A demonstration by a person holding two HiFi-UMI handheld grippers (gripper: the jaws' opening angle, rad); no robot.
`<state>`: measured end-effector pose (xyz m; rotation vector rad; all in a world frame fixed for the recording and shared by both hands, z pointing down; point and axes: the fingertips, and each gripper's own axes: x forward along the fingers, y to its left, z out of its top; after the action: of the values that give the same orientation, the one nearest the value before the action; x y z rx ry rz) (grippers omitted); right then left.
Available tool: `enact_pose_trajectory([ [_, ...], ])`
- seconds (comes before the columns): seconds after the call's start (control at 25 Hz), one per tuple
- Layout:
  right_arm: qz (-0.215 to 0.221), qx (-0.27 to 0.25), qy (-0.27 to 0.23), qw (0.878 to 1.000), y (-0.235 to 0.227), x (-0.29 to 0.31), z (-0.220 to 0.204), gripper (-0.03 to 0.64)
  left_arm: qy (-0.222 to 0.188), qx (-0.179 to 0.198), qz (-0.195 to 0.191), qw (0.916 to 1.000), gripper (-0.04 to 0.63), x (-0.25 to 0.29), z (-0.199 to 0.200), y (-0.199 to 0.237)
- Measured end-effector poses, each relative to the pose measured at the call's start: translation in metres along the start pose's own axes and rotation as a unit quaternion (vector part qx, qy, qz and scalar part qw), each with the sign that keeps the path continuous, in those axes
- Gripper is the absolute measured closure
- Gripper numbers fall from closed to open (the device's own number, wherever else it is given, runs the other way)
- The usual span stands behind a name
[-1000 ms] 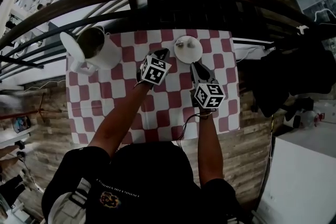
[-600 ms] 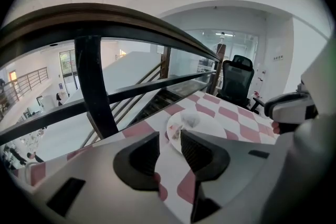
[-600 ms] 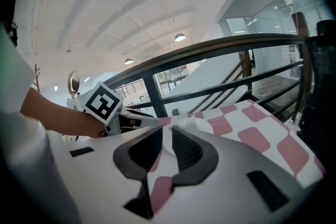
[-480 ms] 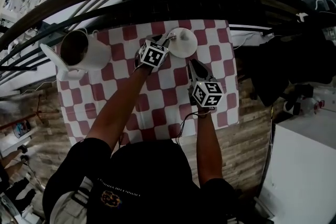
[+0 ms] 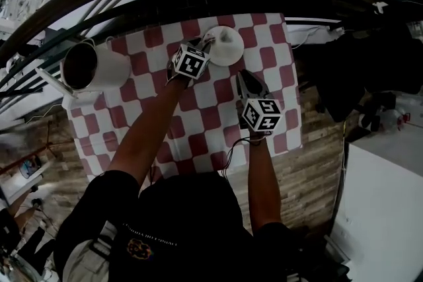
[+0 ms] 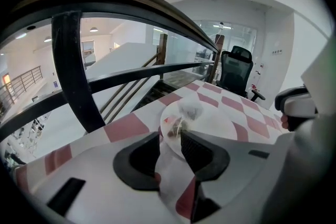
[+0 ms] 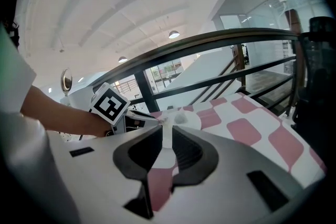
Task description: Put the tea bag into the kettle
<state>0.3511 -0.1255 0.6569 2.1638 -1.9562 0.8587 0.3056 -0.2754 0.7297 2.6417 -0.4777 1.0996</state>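
The right gripper [image 7: 167, 132] hangs nearest the person, low over the checked tablecloth [image 5: 211, 122]. Its jaws stand a narrow gap apart, and only cloth shows through that gap. Ahead of it and to its left is the left gripper [image 6: 170, 136], whose marker cube [image 7: 109, 103] shows in the right gripper view.

The left gripper tilts down at the near edge of a white saucer [image 6: 226, 123]. Its jaws have just been opening and now stand wide apart, with nothing pressed between the pads. The tea bag [image 6: 177, 124] lies on the saucer just beyond the jaw tips, in line with the gap. It is a small dark bundle with a reddish tag at its left (a pale crumpled lump sits just behind it, too blurred to tell what it is).

Well off to the left gripper's left stands the white kettle [image 5: 99, 66]. Its mouth is dark and uncovered, and its lid [image 5: 54, 81] is swung away on the far side from the grippers.

Beyond the saucer the table ends at a dark railing [image 6: 68, 71]. A black office chair [image 6: 234, 68] stands further back to the right.
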Motion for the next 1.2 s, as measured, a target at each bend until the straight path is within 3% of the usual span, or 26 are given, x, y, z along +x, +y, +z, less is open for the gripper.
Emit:
enact_pose_trajectory([
  [0.16, -0.004, 0.002, 0.0, 1.0, -0.003, -0.001, 0.0, 0.551, 0.005, 0.006, 0.009, 0.9999, 0.48, 0.004, -0.001, 0.002],
  [0.2, -0.004, 0.002, 0.0, 1.0, -0.003, -0.001, 0.0, 0.551, 0.002, 0.014, 0.015, 0.9998, 0.502, 0.003, 0.001, 0.003],
  [0.24, -0.005, 0.002, -0.001, 1.0, -0.004, 0.0, 0.001, 0.551, -0.003, 0.024, 0.022, 0.9995, 0.591, 0.001, 0.003, 0.004],
  [0.36, -0.006, 0.003, -0.002, 1.0, -0.003, -0.001, 0.002, 0.551, -0.016, 0.037, 0.029, 0.9987, 0.595, -0.004, 0.008, 0.004],
  [1.2, 0.023, -0.022, -0.017, 0.999, 0.034, -0.008, 0.022, 0.551, -0.065, 0.038, 0.068, 0.9948, 0.595, -0.078, 0.029, 0.016],
])
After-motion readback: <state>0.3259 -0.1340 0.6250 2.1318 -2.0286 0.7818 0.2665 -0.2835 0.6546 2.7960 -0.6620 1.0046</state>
